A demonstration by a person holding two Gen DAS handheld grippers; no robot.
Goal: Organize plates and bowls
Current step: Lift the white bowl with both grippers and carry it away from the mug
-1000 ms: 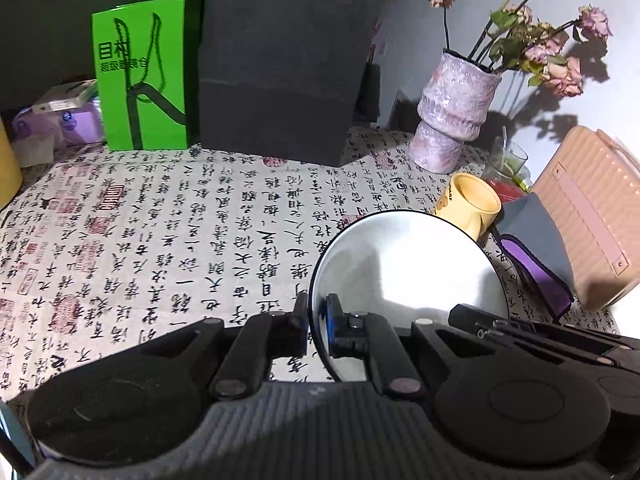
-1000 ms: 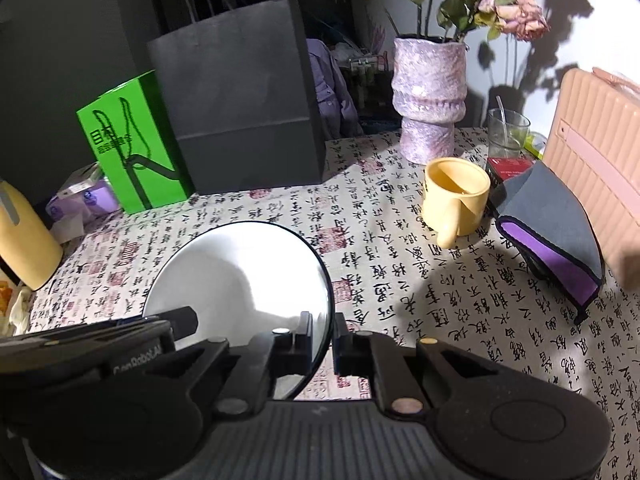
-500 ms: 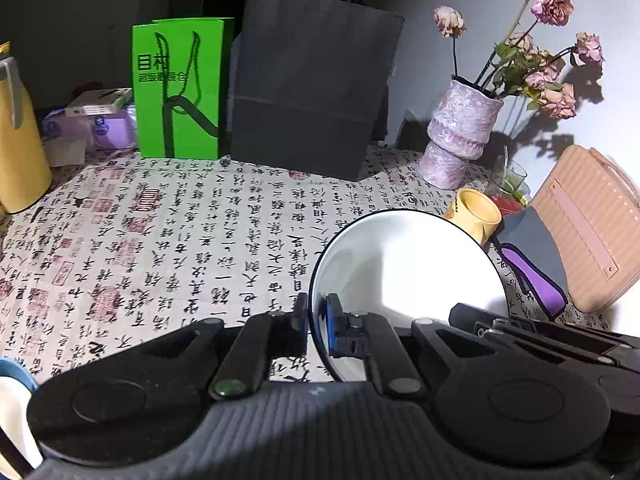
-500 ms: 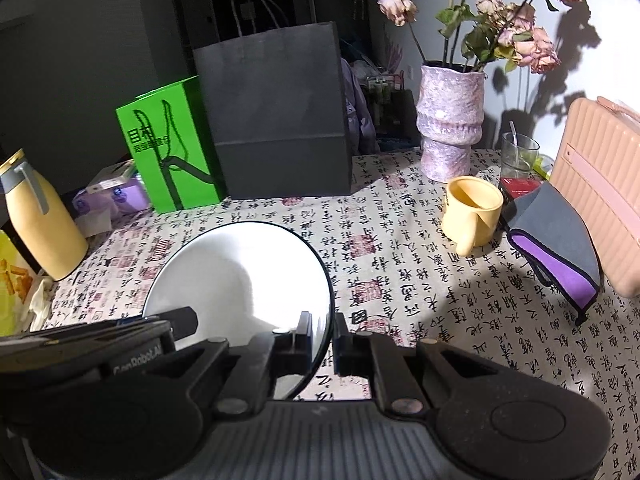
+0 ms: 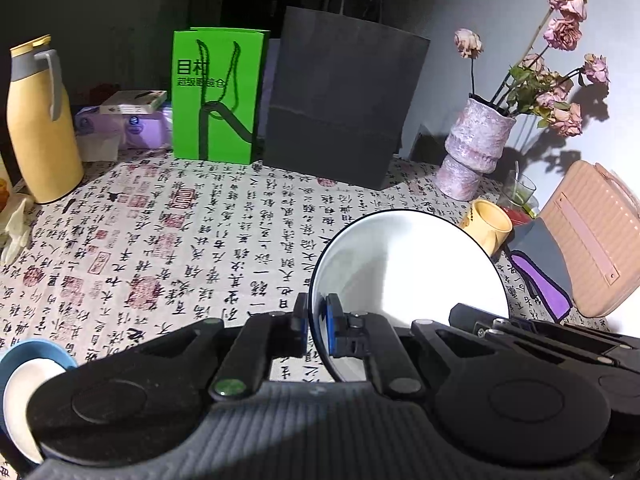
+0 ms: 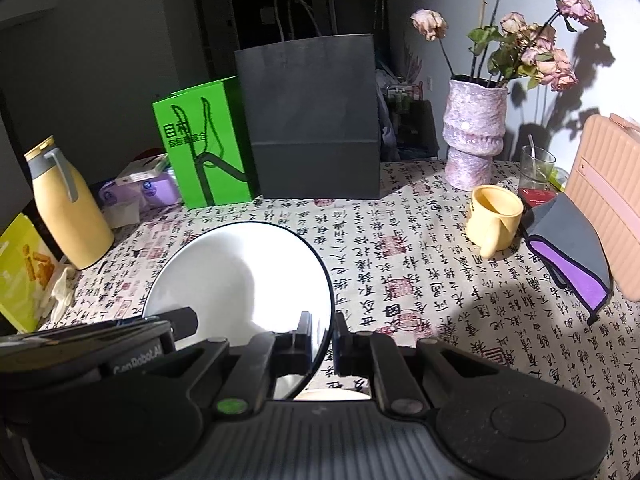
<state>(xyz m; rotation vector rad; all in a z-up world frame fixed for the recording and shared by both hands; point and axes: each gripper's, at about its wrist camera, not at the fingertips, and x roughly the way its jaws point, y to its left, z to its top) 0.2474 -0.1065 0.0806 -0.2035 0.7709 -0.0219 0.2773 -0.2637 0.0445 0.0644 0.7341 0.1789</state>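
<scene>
- Since the table (image 5: pixel 168 240) under its calligraphy-print cloth is bare across the middle, there is open room to carry or set down; clutter only rings the far and right edges.
- Black paper bag (image 6: pixel 308 120) and green paper bag (image 5: pixel 218 96) stand upright along the back edge, well apart from the claws.
- Pink ribbed case (image 6: pixel 612 200) leans at the right edge; grey-and-purple pouch (image 6: pixel 576 264) lies against it, narrowing that side.
- White plate with dark rim (image 5: pixel 408 272) is held off the table, tilted towards the cameras, between both claws; probably two-handed to keep it steady.
- Yellow thermos jug (image 5: pixel 38 120) marks the left edge; purple vase of dried roses (image 6: pixel 474 128) stands at back right.
- Left claw (image 5: pixel 316 324) is clenched on the plate's left rim.
- Right claw (image 6: pixel 323 340) is clenched on the opposite rim.
- Blue bowl with a white dish inside (image 5: pixel 28 384) sits at lower left, likely the stack target.
- Yellow mug (image 6: pixel 494 216) is near the pouch, clear of the plate.
</scene>
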